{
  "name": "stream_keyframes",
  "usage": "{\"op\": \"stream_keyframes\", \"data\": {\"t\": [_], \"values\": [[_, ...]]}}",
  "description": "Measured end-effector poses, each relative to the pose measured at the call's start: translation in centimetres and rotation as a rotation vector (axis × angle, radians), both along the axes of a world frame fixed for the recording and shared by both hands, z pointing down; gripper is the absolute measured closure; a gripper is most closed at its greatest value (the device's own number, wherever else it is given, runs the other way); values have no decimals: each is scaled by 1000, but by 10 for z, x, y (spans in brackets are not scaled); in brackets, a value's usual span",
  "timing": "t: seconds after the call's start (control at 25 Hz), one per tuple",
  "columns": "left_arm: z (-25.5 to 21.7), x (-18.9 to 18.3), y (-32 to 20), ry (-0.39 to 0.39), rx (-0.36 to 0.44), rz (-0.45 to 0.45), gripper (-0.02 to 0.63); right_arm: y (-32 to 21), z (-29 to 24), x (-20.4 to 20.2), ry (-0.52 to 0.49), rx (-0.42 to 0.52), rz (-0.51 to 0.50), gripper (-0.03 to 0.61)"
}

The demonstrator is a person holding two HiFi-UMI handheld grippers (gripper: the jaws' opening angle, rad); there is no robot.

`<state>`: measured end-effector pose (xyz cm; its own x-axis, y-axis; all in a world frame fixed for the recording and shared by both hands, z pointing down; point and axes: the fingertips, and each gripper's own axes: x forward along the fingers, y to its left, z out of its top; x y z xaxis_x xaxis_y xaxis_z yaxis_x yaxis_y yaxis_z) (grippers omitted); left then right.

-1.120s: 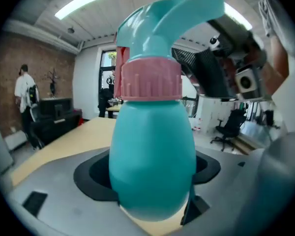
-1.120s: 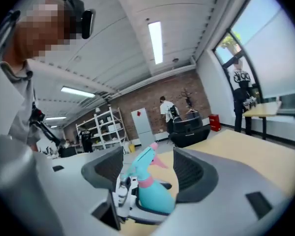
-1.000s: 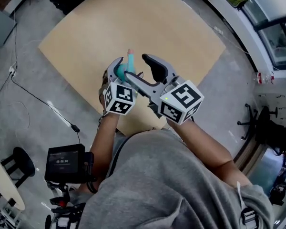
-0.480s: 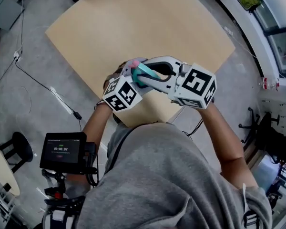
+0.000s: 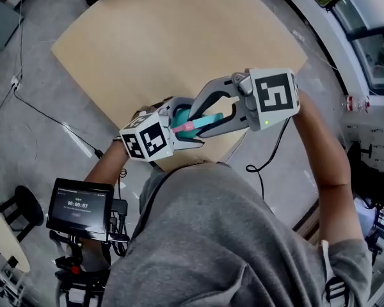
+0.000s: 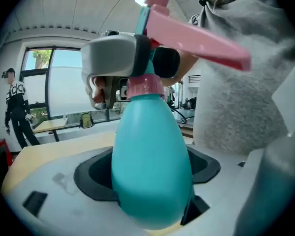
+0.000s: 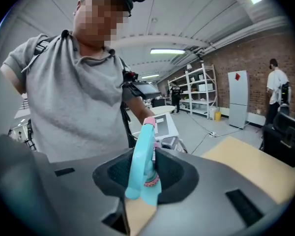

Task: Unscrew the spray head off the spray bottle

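A teal spray bottle (image 6: 150, 166) with a pink collar (image 6: 145, 86) and a pink-and-teal spray head (image 6: 196, 33) is held in the air over the table's near corner. My left gripper (image 5: 171, 117) is shut on the bottle's fat body. From the right, my right gripper (image 5: 195, 128) reaches in and is shut on the spray head (image 7: 140, 156), which stands between its dark pads. In the head view the bottle (image 5: 191, 121) lies tilted toward the right gripper.
The light wooden table (image 5: 179, 37) spreads out beyond the grippers above a grey floor. A small screen (image 5: 77, 204) hangs at the person's left hip. A cable (image 5: 41, 125) runs across the floor at left. Other people stand far off in the gripper views.
The right gripper, open beside the upright bottle a second ago, has closed on the spray head. The bottle has tipped over toward the right, and the right hand has moved up and outward.
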<state>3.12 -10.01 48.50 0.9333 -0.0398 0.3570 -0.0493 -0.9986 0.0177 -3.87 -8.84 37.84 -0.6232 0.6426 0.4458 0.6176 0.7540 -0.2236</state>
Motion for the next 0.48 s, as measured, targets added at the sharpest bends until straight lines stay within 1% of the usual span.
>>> {"op": "stream_keyframes", "data": {"t": [0.04,0.08,0.12,0.16,0.2,0.24,0.28,0.32,0.36,0.44,0.48], "values": [[4,-3,-10,-3,-4,-60,227,-9,4,-2,3,18,44,471],[8,-7,-23,-10,-2,-136,227,-23,9,-3,3,48,110,467],[12,-13,-39,-21,2,-223,227,-40,13,-4,-4,82,193,447],[16,-20,-57,-30,3,-314,227,-59,17,-4,-18,107,292,398],[19,-28,-74,-36,0,-408,227,-76,18,-2,-38,110,403,354],[22,-37,-90,-41,-3,-500,227,-91,16,1,-63,83,521,336],[25,-47,-104,-52,-1,-590,227,-104,11,6,-98,28,648,327],[30,-58,-116,-75,13,-673,227,-117,4,11,-145,-55,790,322],[34,-68,-127,-114,46,-747,227,-131,-4,19,-203,-165,952,316],[38,-86,-142,-225,164,-859,225,-155,-19,34,-321,-424,1272,311],[37,-93,-147,-282,233,-898,227,-161,-23,37,-357,-534,1384,309]]}}
